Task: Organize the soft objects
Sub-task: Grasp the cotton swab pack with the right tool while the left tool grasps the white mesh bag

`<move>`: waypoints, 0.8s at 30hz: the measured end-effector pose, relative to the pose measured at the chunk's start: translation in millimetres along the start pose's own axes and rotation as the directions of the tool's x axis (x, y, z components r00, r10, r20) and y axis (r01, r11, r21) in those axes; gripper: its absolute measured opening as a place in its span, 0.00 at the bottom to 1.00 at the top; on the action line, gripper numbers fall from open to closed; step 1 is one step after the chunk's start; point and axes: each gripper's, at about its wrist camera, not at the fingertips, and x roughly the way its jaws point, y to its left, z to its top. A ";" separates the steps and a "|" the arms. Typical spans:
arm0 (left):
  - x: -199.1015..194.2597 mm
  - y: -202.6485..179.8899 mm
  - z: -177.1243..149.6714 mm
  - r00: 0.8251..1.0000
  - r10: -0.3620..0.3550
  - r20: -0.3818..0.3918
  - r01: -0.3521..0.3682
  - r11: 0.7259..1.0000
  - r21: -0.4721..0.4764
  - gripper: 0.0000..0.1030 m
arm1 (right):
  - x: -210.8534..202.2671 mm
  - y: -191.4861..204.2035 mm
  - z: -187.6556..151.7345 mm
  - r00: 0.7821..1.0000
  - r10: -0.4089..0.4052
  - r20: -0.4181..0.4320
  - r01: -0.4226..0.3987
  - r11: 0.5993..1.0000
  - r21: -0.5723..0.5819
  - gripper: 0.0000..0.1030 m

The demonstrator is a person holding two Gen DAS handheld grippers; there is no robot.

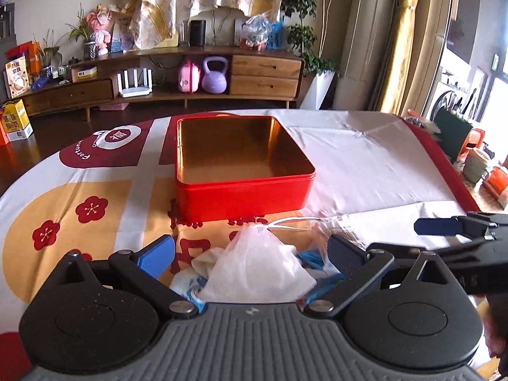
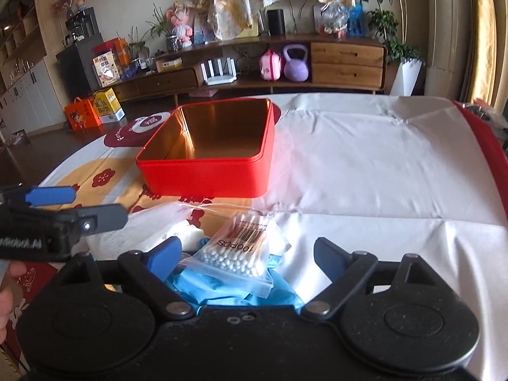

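Note:
A red tin box (image 1: 241,197) (image 2: 206,177) with a gold inside stands open and empty on the table. In front of it lies a small heap of soft things. My left gripper (image 1: 252,254) is open, its blue pads on either side of a white mesh pouch (image 1: 257,270) without touching it. My right gripper (image 2: 247,255) is open around a clear bag of cotton swabs (image 2: 241,247), which lies on a blue glove (image 2: 222,289). Each gripper shows in the other's view: the right gripper (image 1: 444,231) at the right edge, the left gripper (image 2: 101,204) at the left edge.
The table wears a white cloth (image 1: 365,165) printed with red and yellow shapes. Beyond it stands a wooden TV cabinet (image 1: 263,76) with a purple kettlebell (image 1: 215,76) and a pink case. Plants and curtains are at the right; boxes sit on the floor at the left.

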 end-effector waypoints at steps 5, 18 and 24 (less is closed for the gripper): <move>35.0 7.5 12.3 0.996 -0.004 -0.092 0.003 1.000 -0.012 0.99 | 15.9 -3.4 2.1 0.998 0.045 -0.040 -0.044 0.999 0.016 0.82; 72.6 3.8 4.4 0.979 -0.028 -0.201 0.034 0.999 0.024 0.78 | 38.4 -5.6 -3.1 0.992 0.082 -0.092 -0.079 0.996 0.032 0.67; 74.6 5.1 0.3 0.976 -0.036 -0.214 0.040 0.999 0.012 0.61 | 38.7 -6.8 -4.3 0.991 0.101 -0.090 -0.097 0.994 0.044 0.55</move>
